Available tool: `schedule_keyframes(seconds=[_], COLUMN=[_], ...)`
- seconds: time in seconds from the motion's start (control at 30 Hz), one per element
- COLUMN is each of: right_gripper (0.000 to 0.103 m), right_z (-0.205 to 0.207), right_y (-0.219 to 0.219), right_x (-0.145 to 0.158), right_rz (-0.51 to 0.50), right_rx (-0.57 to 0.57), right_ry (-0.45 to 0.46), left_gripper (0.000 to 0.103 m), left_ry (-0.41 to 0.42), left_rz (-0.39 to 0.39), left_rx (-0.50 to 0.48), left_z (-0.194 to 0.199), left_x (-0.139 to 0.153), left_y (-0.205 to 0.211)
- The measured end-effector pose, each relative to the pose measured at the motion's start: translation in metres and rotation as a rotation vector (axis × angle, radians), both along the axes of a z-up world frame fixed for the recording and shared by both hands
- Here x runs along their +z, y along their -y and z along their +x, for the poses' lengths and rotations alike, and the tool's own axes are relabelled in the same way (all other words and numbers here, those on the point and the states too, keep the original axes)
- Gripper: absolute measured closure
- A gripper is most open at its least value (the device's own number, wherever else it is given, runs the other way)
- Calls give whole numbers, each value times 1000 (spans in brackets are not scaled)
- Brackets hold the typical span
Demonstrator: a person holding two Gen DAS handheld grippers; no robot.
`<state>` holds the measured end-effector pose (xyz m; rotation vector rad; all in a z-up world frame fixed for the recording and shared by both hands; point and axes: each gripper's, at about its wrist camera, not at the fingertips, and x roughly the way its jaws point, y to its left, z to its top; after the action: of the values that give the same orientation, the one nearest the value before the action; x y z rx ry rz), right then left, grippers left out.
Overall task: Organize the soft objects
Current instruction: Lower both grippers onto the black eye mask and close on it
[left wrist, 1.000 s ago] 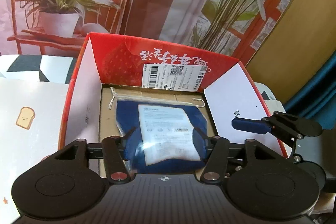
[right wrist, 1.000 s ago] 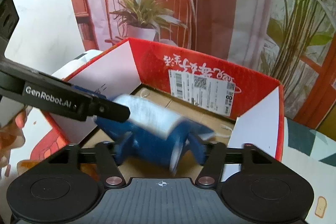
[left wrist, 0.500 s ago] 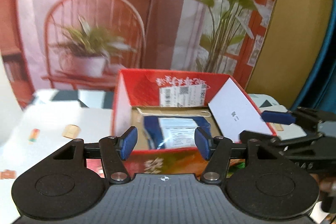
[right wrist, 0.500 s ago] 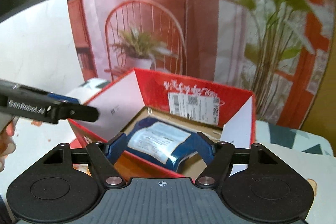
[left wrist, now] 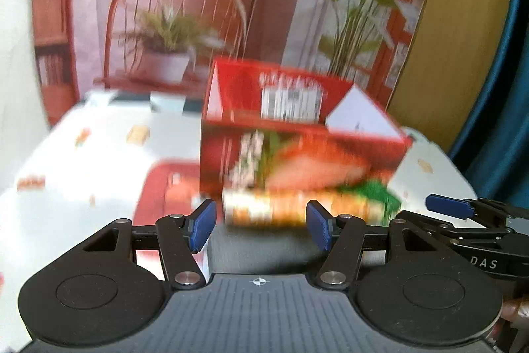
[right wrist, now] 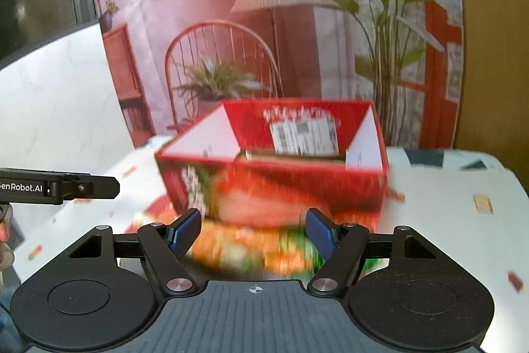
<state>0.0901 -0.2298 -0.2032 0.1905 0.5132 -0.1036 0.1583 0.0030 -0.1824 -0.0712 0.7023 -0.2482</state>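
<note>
A red cardboard box (left wrist: 297, 154) with open flaps stands on the white table; it also shows in the right wrist view (right wrist: 274, 177). Both views are blurred. The inside of the box is hidden from here, so the blue soft package does not show. My left gripper (left wrist: 261, 225) is open and empty, well back from the box's front wall. My right gripper (right wrist: 254, 232) is open and empty, also in front of the box. The right gripper's blue tip (left wrist: 446, 210) shows at the right of the left wrist view; the left gripper's arm (right wrist: 59, 187) shows at the left of the right wrist view.
The table (left wrist: 99, 148) has a white cloth with small printed pictures. A box flap (left wrist: 281, 207) lies flat on the table in front of the box. A backdrop (right wrist: 231, 22) printed with a chair and plants hangs behind the table.
Both grippers let go of the blue package inside the box, then pulled back and down. The box now stands farther away and its inside is hidden.
</note>
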Motion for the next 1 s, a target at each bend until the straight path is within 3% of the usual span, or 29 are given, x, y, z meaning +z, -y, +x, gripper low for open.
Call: schedule_keyframes(seconds=[0.17, 0.3, 0.63, 0.8, 0.9, 1.0], right_gripper=[36, 36, 34, 35, 43, 59], right_z=[-27, -43, -46, -50, -52, -55], right_y=[-5, 2, 11, 12, 13, 11], right_x=[-43, -65, -74, -86, -93, -93], right_rz=[-6, 59, 188, 271, 322, 316], right_rx=[-62, -130, -148, -156, -161, -169], right_ry=[-96, -133, -145, -164, -161, -145], left_gripper=[42, 42, 42, 45, 56, 68], left_ry=[-117, -170, -210, -229, -228, -229], left_rz=[-15, -60, -88, -168, -216, -238], left_rx=[44, 67, 29, 29, 19, 21], left_z=[-6, -1, -7, -9, -13, -17], left_x=[-40, -56, -81, -94, -98, -98], left_y=[-8, -19, -10, -14, -18, -23])
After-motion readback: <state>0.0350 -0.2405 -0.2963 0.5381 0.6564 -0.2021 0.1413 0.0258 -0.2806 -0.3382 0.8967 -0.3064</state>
